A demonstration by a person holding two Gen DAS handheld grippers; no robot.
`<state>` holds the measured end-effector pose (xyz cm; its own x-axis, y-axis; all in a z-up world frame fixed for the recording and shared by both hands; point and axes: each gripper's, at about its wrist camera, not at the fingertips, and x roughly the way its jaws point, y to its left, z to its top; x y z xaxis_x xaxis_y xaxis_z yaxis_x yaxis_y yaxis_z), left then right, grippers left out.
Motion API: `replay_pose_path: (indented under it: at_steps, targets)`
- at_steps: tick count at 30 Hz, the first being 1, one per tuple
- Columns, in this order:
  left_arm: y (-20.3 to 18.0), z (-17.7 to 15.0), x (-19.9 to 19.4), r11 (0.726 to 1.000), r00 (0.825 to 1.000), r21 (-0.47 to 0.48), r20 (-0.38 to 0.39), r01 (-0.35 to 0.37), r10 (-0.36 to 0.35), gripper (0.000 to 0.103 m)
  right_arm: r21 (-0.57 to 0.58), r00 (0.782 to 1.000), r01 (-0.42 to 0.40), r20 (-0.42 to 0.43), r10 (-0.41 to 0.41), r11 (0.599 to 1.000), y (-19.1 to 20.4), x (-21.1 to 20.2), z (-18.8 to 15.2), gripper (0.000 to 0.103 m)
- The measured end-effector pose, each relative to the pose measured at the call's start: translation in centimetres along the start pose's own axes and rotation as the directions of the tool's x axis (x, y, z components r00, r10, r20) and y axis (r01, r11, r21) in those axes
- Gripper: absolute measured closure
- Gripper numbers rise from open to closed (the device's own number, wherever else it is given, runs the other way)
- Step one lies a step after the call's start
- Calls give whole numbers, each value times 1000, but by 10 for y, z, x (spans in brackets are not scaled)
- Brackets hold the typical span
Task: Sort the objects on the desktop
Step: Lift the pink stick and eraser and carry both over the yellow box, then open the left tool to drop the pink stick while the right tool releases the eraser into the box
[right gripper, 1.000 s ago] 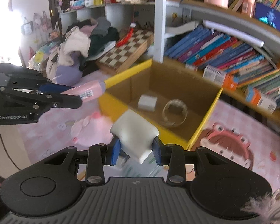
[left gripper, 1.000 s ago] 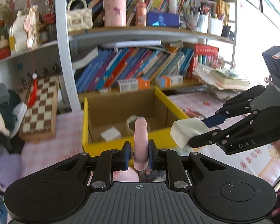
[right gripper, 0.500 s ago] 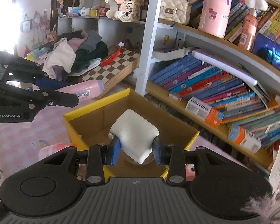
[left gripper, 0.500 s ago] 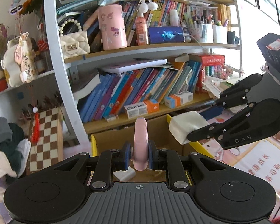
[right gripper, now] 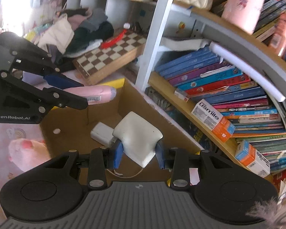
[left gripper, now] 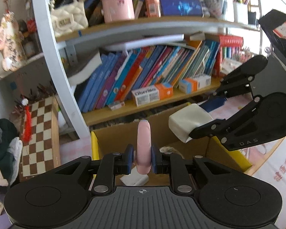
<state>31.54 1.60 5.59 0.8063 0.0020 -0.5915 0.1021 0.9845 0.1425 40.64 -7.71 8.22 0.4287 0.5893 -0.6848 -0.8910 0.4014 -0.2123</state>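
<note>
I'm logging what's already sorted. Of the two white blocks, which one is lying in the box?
The smaller white block lies on the cardboard box floor. The larger white block is clamped in the right gripper, above the box.

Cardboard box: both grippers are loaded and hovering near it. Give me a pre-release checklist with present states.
1. Left gripper shut on pink bottle: ok.
2. Right gripper shut on white block: ok.
3. White block over the cardboard box opening: ok.
4. Pink bottle fully past the box rim: cannot tell.
5. Free floor in the box beside the white adapter: ok.
6. The two grippers apart, not touching: ok.
</note>
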Motion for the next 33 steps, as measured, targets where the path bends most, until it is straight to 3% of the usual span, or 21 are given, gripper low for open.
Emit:
replay_pose_path:
  at_steps: [17,27,33]
  targets:
    - [-1,-7,80,998,980,54,-198,9,2,85,-137,983,-88,-175,63,987,-5,85,6,69]
    - [-7,-13,93,997,965,70,-264,31,-11,85,-193,962,-152,-256,100,969,0,115,5,69]
    - [-10,-15,97,996,960,77,-279,42,-19,85,-186,963,-152,-247,104,971,1,117,4,68]
